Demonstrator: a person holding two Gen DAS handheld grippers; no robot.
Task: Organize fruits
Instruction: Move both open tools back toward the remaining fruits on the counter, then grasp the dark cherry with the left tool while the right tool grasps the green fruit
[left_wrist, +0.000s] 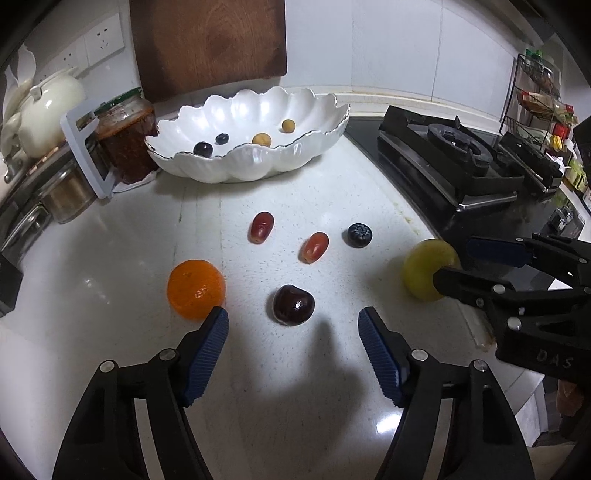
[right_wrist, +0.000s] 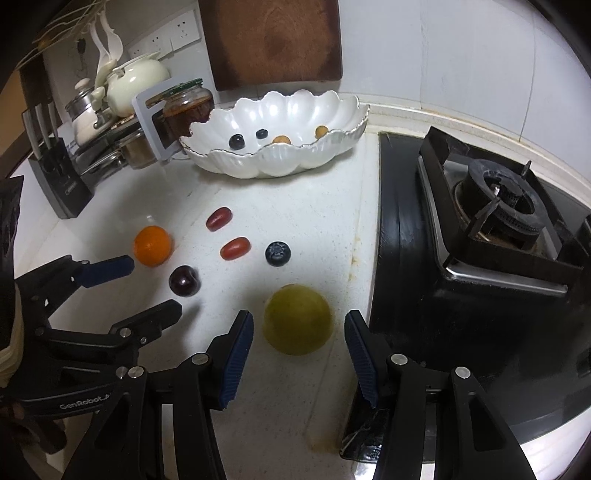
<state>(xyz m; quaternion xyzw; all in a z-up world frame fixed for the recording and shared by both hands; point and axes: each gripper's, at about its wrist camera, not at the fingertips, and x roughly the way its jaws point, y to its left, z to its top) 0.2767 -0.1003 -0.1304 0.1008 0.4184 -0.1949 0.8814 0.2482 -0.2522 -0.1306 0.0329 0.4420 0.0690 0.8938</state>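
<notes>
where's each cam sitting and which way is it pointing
Left wrist: rides the left tongs, angled down over the counter at the dark cherry, scalloped bowl behind; its own open fingers show, right tongs at the edge.
Right wrist: rides the right tongs, angled down at the green fruit, which lies between the open fingers, unpressed; left tongs show.
Shared: bowl, orange, cherry, blueberry, stove.

Two black handheld grippers angle downward side by side, the left gripper (left_wrist: 293, 325) with its blue-padded jaws spread wide and gripping nothing, the right gripper (right_wrist: 299, 334) just beside it, jaws likewise parted, pads pressing nothing.
</notes>
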